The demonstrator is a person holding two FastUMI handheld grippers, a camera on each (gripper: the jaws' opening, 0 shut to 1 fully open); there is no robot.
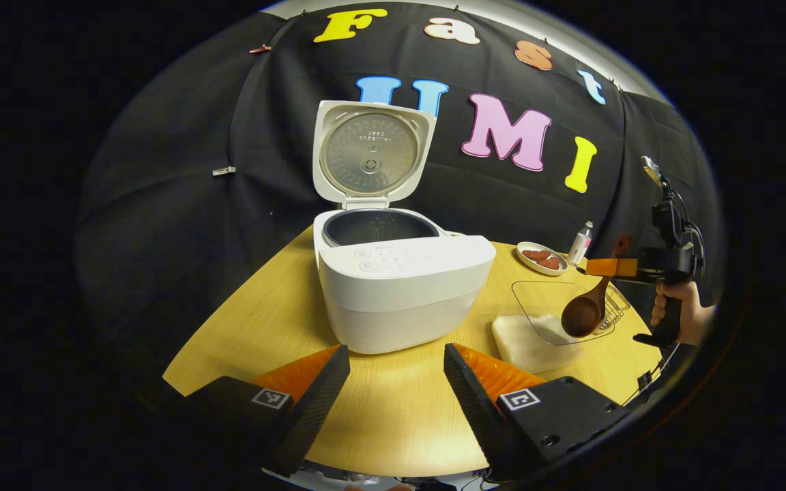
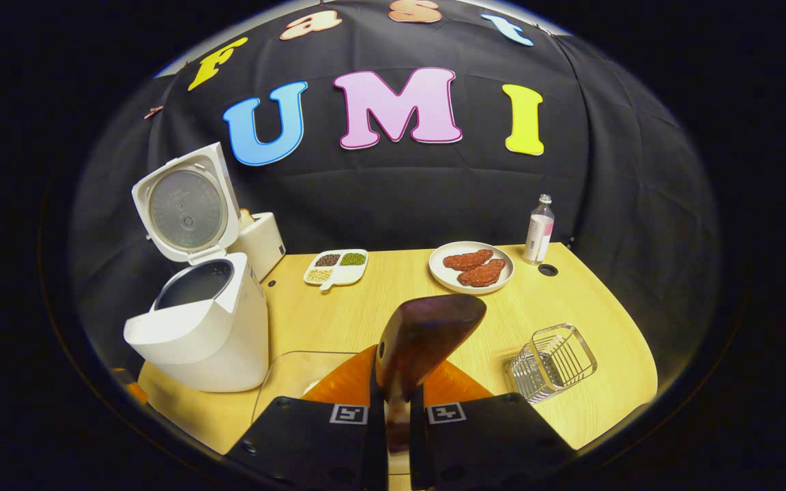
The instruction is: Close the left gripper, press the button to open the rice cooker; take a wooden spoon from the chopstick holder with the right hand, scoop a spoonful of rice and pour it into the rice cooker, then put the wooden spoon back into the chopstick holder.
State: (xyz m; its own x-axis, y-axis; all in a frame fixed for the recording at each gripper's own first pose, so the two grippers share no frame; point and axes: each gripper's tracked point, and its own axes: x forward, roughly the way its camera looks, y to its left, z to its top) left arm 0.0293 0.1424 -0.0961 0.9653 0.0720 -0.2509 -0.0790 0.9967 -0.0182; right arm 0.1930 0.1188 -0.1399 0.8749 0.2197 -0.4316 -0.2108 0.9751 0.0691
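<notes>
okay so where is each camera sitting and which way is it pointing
Left gripper view: rides the left hand-held gripper, low over the table, facing the open rice cooker; own open fingers show.
Right gripper view: rides the right hand-held gripper, looking across the table; own fingers clamp the wooden spoon.
Shared: rice cooker, spoon, plate of meat, bottle.

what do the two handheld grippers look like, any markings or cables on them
Each gripper has two wedge-shaped fingers on blocky black mounts, and each mount carries a small square black-and-white tag. This shows on the left gripper and the right gripper. Seen from the left gripper view, the right gripper is a black unit with a pistol-style handle, thin cables looping off its back, held by a bare hand.
</notes>
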